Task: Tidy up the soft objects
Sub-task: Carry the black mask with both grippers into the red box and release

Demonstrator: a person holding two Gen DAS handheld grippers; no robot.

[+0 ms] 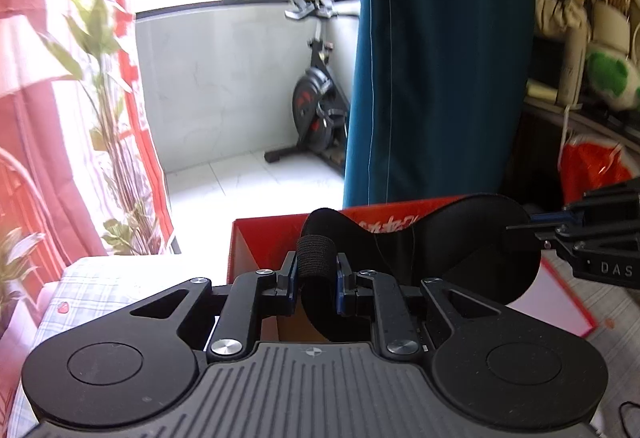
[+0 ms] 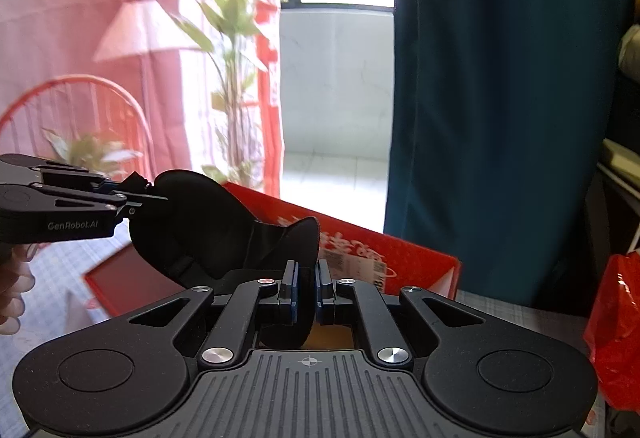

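A black soft sleep mask (image 1: 476, 238) hangs stretched between both grippers above an open red cardboard box (image 1: 264, 238). My left gripper (image 1: 316, 270) is shut on one lobe of the mask, where its black elastic strap (image 1: 316, 254) wraps over. From the right, my right gripper (image 1: 520, 228) pinches the other lobe's edge. In the right wrist view, the right gripper (image 2: 307, 278) is shut on the mask (image 2: 208, 222), and the left gripper (image 2: 158, 194) grips its far end. The red box (image 2: 404, 258) sits just beyond and below.
A teal curtain (image 1: 436, 70) hangs behind the box. Past it stand an exercise bike (image 1: 316, 98) and a leafy plant (image 1: 108, 110). A red plastic bag (image 2: 616, 326) lies at the right. A checked cloth (image 1: 100, 290) covers the surface. A person's hand (image 2: 12, 290) holds the left gripper.
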